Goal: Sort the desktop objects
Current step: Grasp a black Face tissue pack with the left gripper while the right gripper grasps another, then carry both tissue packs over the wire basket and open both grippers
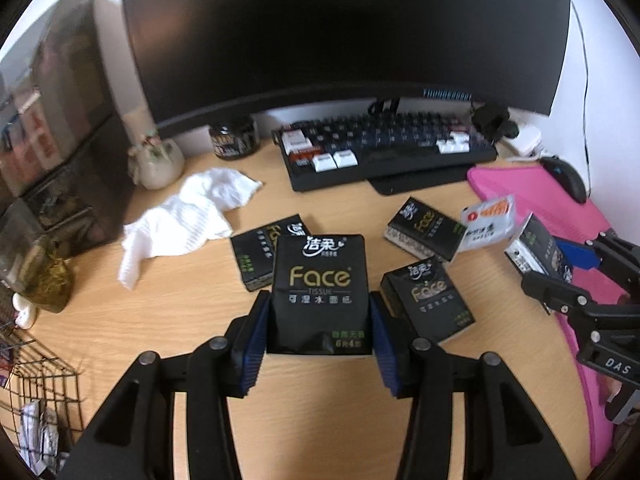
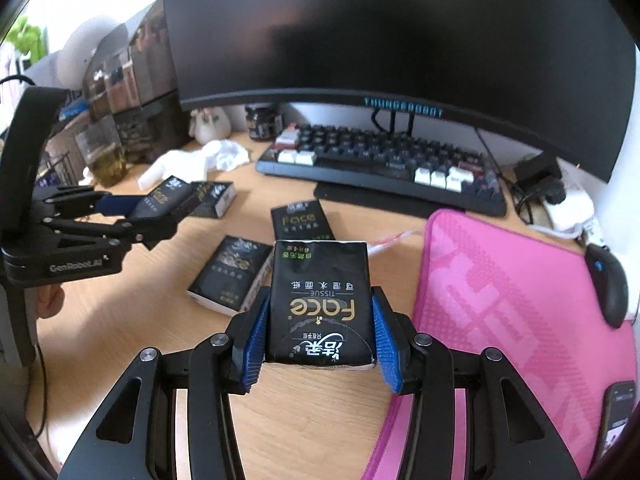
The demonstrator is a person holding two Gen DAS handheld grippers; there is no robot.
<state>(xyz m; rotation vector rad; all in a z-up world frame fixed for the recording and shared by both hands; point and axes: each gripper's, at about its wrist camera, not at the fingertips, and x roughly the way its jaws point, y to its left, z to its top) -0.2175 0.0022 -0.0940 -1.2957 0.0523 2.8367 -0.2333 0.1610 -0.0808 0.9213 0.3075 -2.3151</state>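
Wood-grain bench point(image 1: 328, 408) runs under a big curved monitor point(image 1: 344, 28), with a dark keyboard point(image 1: 384, 148) at the foot of the screen and a pink mat point(image 2: 520, 312) to the right carrying a black mouse point(image 2: 610, 284).

Left hand-held gripper point(image 1: 319, 320) is closed partway on a black "Face" tissue pack point(image 1: 320, 292), its blue pads point(image 1: 252, 344) pressing both long sides; the pack's printed face is turned up, lettering upright to the camera, and the pack is clear of the wood. In the right wrist view this same gripper shows at the left edge point(image 2: 160, 204), holding its pack above the bench.

Right hand-held gripper point(image 2: 319, 324) likewise clamps a second black tissue pack point(image 2: 320, 300) between its blue pads point(image 2: 386, 344), lettering upside down to its camera, above the bench edge of the pink mat.

Loose packs lie on the bench between the two: one flat just behind the left gripper's pack point(image 1: 260, 252), one just to its right point(image 1: 428, 304), and one further back towards the keyboard point(image 1: 424, 228). A small white sachet with orange print point(image 1: 488, 224) lies near that last one.

A crumpled white tissue point(image 1: 188, 220) lies at the left, near a pale round ornament point(image 1: 158, 160) and a dark jar point(image 1: 234, 138). A wire basket point(image 1: 36, 392) sits at the lower left corner, with dark storage boxes point(image 1: 60, 128) behind it.
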